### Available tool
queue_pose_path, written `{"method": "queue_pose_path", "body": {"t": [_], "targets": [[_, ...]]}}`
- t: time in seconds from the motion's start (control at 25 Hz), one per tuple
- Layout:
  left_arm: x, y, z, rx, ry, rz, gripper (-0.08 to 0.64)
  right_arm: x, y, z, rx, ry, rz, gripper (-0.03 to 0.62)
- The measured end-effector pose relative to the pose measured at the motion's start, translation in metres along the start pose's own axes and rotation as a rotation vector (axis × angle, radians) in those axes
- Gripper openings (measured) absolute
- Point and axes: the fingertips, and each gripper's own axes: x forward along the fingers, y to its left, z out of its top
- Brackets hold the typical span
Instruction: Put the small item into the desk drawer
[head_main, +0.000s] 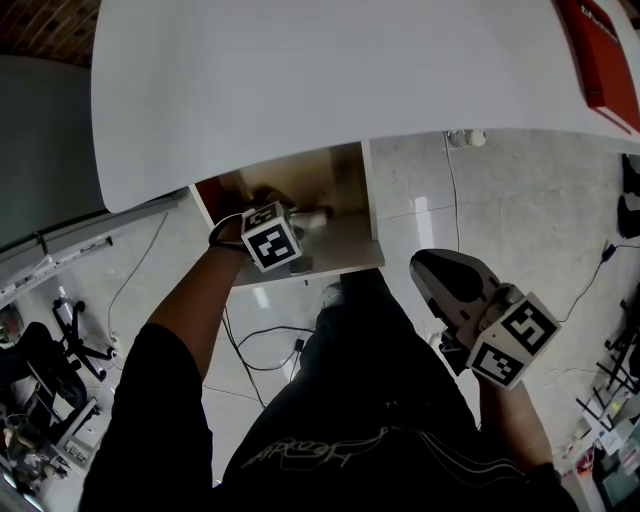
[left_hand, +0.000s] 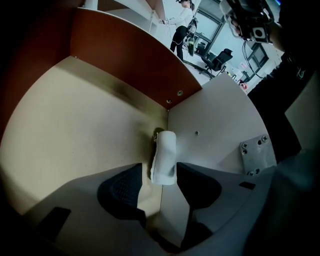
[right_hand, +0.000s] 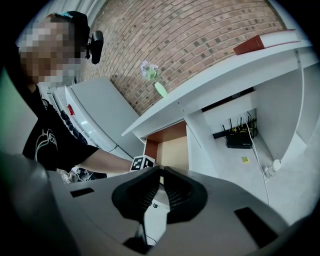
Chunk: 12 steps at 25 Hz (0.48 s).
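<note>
Now the left gripper (left_hand: 160, 170) reaches into the open pale wooden desk drawer (left_hand: 75, 135), jaws spread, with the small white cylindrical item (left_hand: 165, 152) between them in the drawer's corner. Rightward, outside the drawer, the right gripper (right_hand: 160, 172) has its jaws pressed together on nothing.

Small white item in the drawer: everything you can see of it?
The small white item is a stubby roll, ragged at its near end. It lies on the drawer floor in the corner, along the side wall, between the left gripper's open jaws. One pad stands clear of it; contact with the other is unclear.
</note>
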Motion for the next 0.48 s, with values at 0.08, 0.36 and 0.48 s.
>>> {"method": "queue_pose_path", "body": {"t": [0.08,0.36,0.48], "targets": [[-0.006,-0.001,0.005,-0.037,-0.042,-0.009,0.236,0.000,0.003,0.001,0.000,0.000,0.004,0.054],[-0.054,-0.007,0.013,-0.121,-0.137,-0.001,0.274,0.000,0.028,0.014,-0.023,-0.019,0.027,0.054],[-0.088,-0.017,0.023,-0.160,-0.215,0.011,0.290,-0.005,0.046,0.025,-0.044,-0.034,0.034,0.054]]}}
